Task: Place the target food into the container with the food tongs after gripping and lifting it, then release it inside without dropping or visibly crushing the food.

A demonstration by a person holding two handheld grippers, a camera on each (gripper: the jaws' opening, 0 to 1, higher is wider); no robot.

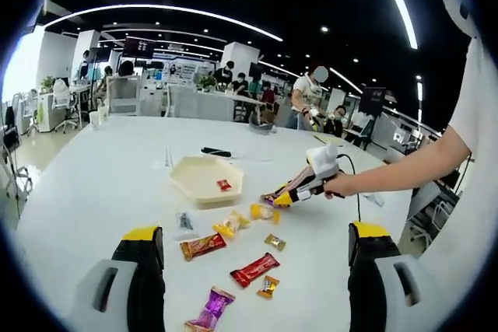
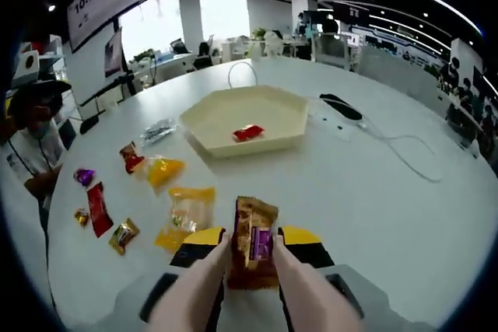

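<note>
Right gripper view: loose sweets point(image 2: 128, 192) lay left; a brown snack packet point(image 2: 253, 242) was pinched between the tongs point(image 2: 249, 285) (right jaws clenched on these), short of the hexagonal tray point(image 2: 245, 118). Over-squeezing risked crushing. Left gripper point(image 1: 253, 270) was held released.

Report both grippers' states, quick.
Left gripper: open, holding nothing.
Right gripper: shut on a snack packet.

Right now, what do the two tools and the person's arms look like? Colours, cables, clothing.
The left tool has black jaws capped in yellow on grey-white bodies. The right tool, seen from the left gripper view, is black with yellow tips, carries a white box on top, and trails a thin dark cable. In its own view pale tong arms run forward between its yellow-capped jaws. The person wears a white short sleeve.
</note>
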